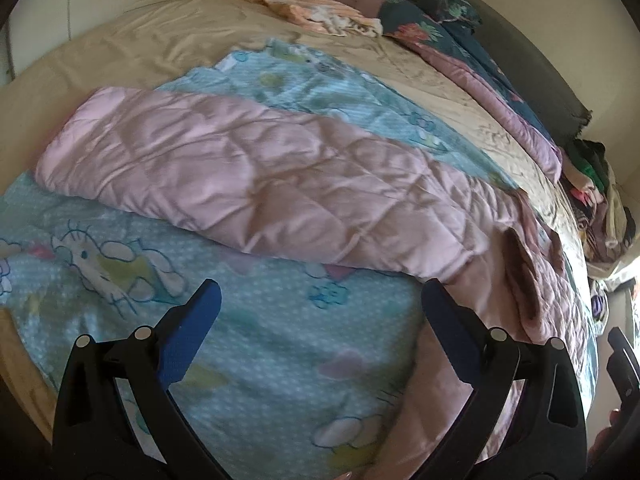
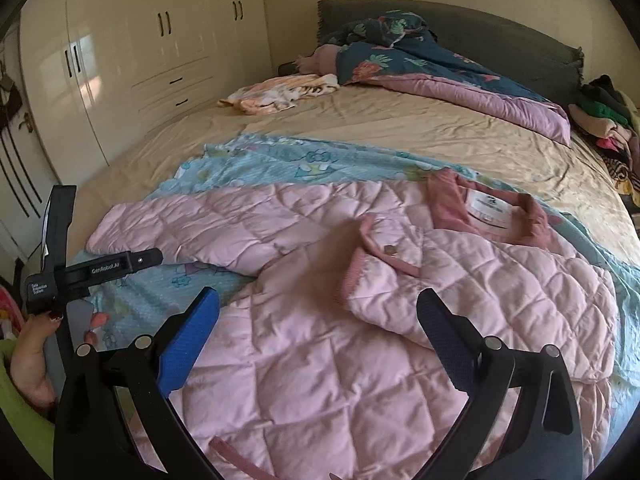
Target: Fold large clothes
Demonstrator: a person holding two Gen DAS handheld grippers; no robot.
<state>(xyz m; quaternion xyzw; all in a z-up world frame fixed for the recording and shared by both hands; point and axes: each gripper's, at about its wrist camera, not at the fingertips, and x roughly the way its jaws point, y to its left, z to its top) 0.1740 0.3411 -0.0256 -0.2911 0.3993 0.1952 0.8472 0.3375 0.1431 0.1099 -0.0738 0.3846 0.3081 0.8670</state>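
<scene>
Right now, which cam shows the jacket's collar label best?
The right wrist view. The white collar label faces the camera inside the dark pink collar of the pink quilted jacket. The left wrist view shows only the jacket's outstretched sleeve and rumpled side; the label isn't visible there.

Home bedroom, made bed (image 2: 360, 128), white wardrobe (image 2: 132, 60), probably lived-in

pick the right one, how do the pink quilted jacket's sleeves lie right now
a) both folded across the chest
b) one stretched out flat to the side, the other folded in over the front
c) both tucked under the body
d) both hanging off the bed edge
b: in the right wrist view one sleeve of the pink quilted jacket lies stretched out over the blue blanket, while the other sleeve lies folded in over the front.
</scene>
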